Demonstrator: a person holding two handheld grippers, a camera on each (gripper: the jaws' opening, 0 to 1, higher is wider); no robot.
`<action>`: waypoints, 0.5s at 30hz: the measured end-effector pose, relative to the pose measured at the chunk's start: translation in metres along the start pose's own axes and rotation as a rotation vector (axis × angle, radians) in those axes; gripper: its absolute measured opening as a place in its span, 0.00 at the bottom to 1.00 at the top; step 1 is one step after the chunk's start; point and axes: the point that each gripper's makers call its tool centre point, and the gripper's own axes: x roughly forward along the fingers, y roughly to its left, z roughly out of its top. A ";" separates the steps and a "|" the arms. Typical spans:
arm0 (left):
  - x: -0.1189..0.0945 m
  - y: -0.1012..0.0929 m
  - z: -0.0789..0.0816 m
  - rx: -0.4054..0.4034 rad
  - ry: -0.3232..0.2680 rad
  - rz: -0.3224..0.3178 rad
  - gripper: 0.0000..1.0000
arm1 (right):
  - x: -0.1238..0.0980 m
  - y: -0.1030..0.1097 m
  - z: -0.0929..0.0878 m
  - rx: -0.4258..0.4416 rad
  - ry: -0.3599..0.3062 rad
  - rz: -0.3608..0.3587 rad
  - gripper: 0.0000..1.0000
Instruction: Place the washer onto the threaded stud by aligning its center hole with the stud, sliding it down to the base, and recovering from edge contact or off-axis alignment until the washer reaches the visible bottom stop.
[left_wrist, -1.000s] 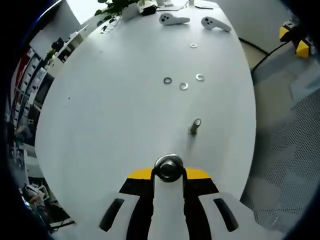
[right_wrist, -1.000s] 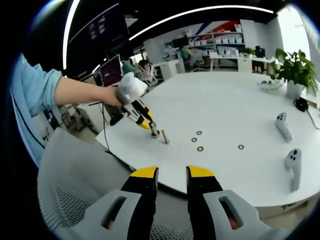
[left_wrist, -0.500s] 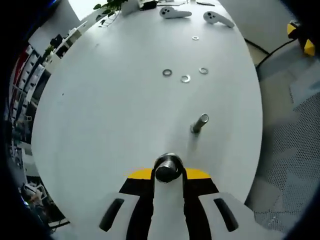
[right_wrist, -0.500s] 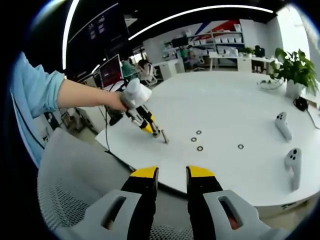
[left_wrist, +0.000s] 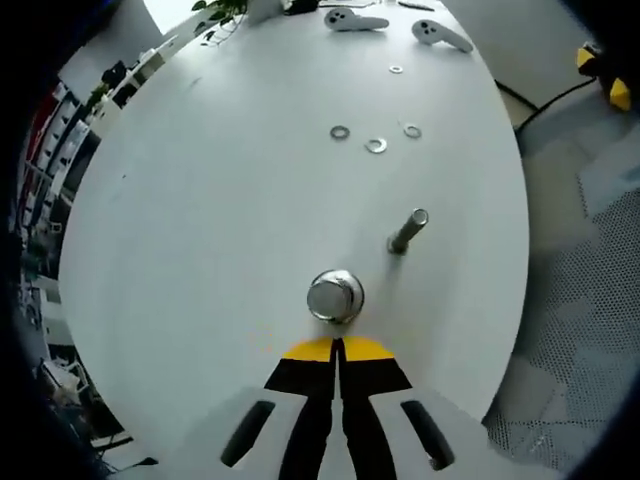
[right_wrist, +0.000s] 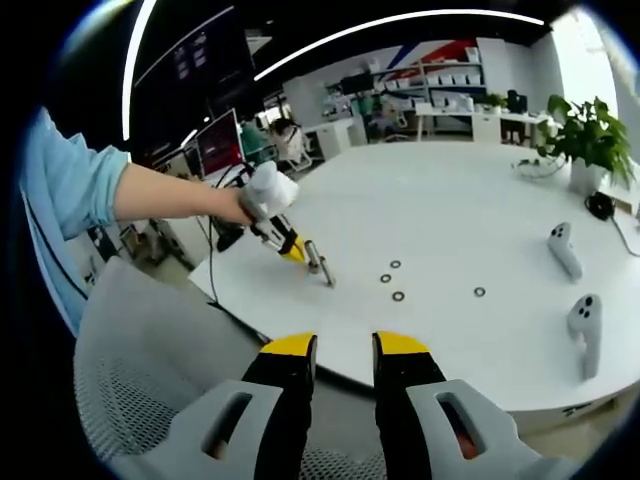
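Note:
My left gripper (left_wrist: 338, 345) is shut, its yellow tips meeting with nothing between them. A shiny round metal piece (left_wrist: 335, 296) stands on the white table (left_wrist: 200, 200) just ahead of the tips, with a thin gap. To its right rises a slim threaded stud (left_wrist: 408, 232). Several loose washers (left_wrist: 376, 146) lie farther on. In the right gripper view, a hand holds the left gripper (right_wrist: 300, 252) low over the table, with the round piece (right_wrist: 312, 260) and the stud (right_wrist: 328, 275) at its tip. My right gripper (right_wrist: 345, 345) hangs open off the table's near edge.
Two white controllers (left_wrist: 355, 20) lie at the table's far end, also seen at the right (right_wrist: 562, 250). Loose washers (right_wrist: 399, 296) dot the middle. A grey mesh chair (right_wrist: 150, 400) sits under my right gripper. A potted plant (right_wrist: 590, 135) stands at the back right.
The left jaws stood apart on either side of the round metal piece; now they are shut and drawn back, with the piece left ahead of the tips. The right gripper has not moved.

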 end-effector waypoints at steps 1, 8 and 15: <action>-0.004 -0.001 -0.002 0.000 -0.003 0.004 0.00 | 0.000 0.000 0.000 0.000 0.000 0.001 0.25; -0.048 0.001 0.015 -0.015 -0.136 0.069 0.00 | 0.000 0.001 0.000 -0.007 -0.001 0.009 0.25; -0.123 -0.012 0.043 -0.146 -0.345 0.118 0.04 | 0.000 0.003 0.000 -0.016 0.001 0.022 0.25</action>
